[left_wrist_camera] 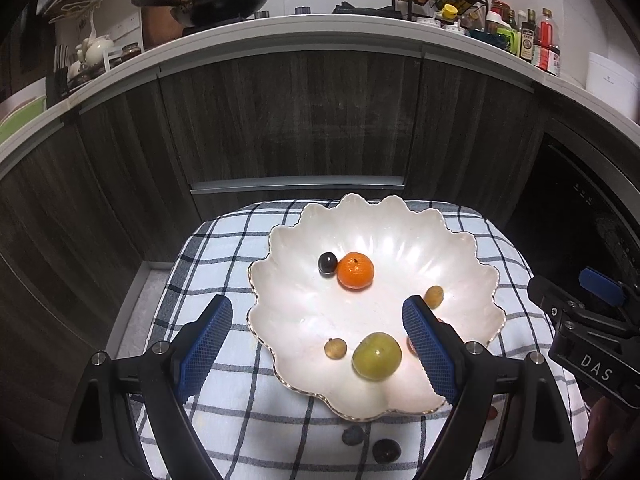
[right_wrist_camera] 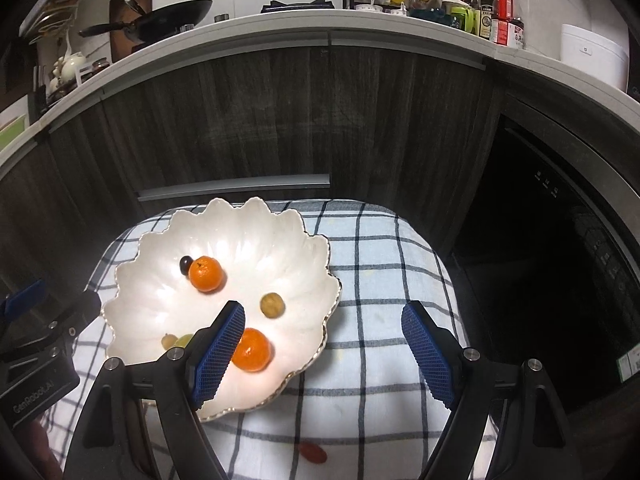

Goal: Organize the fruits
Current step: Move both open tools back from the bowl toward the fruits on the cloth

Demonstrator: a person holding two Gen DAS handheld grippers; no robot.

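A white scalloped bowl (left_wrist_camera: 440, 248) (right_wrist_camera: 280, 248) sits on a checked cloth (left_wrist_camera: 224, 248) (right_wrist_camera: 380, 256). It holds a mandarin (left_wrist_camera: 355, 270) (right_wrist_camera: 205, 273) beside a dark grape (left_wrist_camera: 327, 263) (right_wrist_camera: 185, 264), a second mandarin (right_wrist_camera: 252, 349), a green fruit (left_wrist_camera: 376, 355), and two brownish fruits (left_wrist_camera: 433, 296) (left_wrist_camera: 335, 348). Two dark fruits (left_wrist_camera: 353, 435) (left_wrist_camera: 386, 450) and a red one (right_wrist_camera: 313, 451) lie on the cloth in front of the bowl. My left gripper (left_wrist_camera: 318, 346) hovers open over the bowl's near left rim. My right gripper (right_wrist_camera: 322, 354) is open above the bowl's right edge. Neither holds anything.
Dark wooden cabinet fronts (left_wrist_camera: 288, 120) stand just behind the clothed surface, under a white counter (left_wrist_camera: 280, 28) with a wok, bottles and a spice rack. A dark appliance (right_wrist_camera: 560, 264) fills the right side. A grey floor strip (left_wrist_camera: 140, 300) lies at the left.
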